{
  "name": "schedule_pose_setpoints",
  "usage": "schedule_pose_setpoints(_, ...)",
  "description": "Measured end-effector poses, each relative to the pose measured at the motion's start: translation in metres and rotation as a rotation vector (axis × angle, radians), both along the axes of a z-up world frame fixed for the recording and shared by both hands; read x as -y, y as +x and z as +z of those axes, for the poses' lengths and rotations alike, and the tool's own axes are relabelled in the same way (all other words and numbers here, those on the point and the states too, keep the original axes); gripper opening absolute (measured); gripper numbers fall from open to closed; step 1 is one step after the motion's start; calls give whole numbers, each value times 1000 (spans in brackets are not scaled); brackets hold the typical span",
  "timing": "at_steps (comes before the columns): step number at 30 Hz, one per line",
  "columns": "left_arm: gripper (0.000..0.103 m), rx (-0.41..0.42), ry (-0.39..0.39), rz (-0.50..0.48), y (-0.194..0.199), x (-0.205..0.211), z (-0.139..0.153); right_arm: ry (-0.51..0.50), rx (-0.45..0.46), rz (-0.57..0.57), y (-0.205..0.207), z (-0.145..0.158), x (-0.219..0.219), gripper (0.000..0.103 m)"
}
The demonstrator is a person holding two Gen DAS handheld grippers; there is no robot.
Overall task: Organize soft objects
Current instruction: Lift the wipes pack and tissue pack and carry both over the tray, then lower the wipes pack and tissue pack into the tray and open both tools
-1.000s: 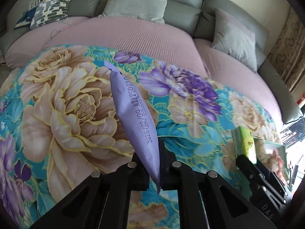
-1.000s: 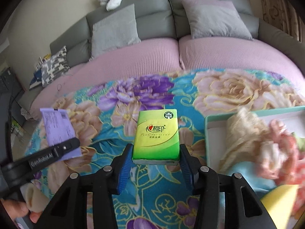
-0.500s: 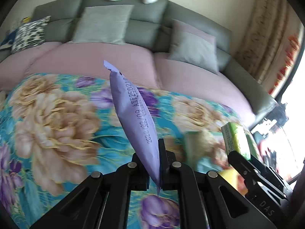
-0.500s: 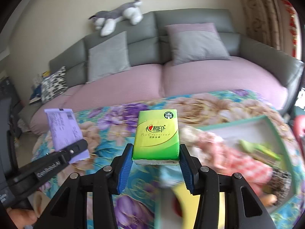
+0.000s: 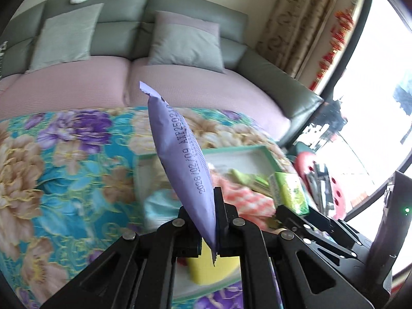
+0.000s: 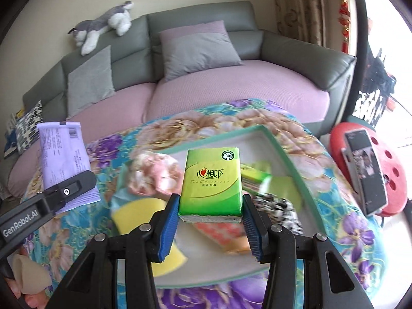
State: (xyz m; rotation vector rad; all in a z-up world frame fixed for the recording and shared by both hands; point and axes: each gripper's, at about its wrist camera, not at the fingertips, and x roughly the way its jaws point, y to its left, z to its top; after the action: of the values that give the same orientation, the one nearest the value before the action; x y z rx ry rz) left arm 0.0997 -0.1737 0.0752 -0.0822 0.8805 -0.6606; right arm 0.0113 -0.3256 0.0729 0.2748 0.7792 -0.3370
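On the left, the left gripper is clamping a purple packet edge-on, its long axis running up and away from the fingers, the torn top corner pointing toward the sofa. From the right wrist view that same purple packet is showing its flat printed face, text too small to read. Moving right, the right gripper is squeezing a green tissue pack upright between blue pads, label facing the camera, and hovering over the green-rimmed tray on the floral cloth. The tray's contents are blurring together: something yellow, something pink, a black-and-white patch, hard to identify.
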Motion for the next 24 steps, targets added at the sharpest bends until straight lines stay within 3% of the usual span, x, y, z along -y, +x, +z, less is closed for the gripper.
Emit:
schedule_pose_setpoints(8,8,-59,-8,-70,-1,35,-19,23,-12,10,-2,-10,11,50)
schedule_pose_setpoints(14,8,-127,-3,-70,10,42,-40,53,-44,33,6,-27,11,50)
schedule_pose_setpoints(20,8,-144,16,-56,10,38,-44,57,-69,46,11,-36,9,50)
schedule_pose_setpoints(22,11,-139,24,-56,11,38,-42,60,-72,47,11,-37,8,50)
schedule_pose_setpoints(24,26,-136,32,-52,10,35,-40,62,-78,48,12,-38,8,50)
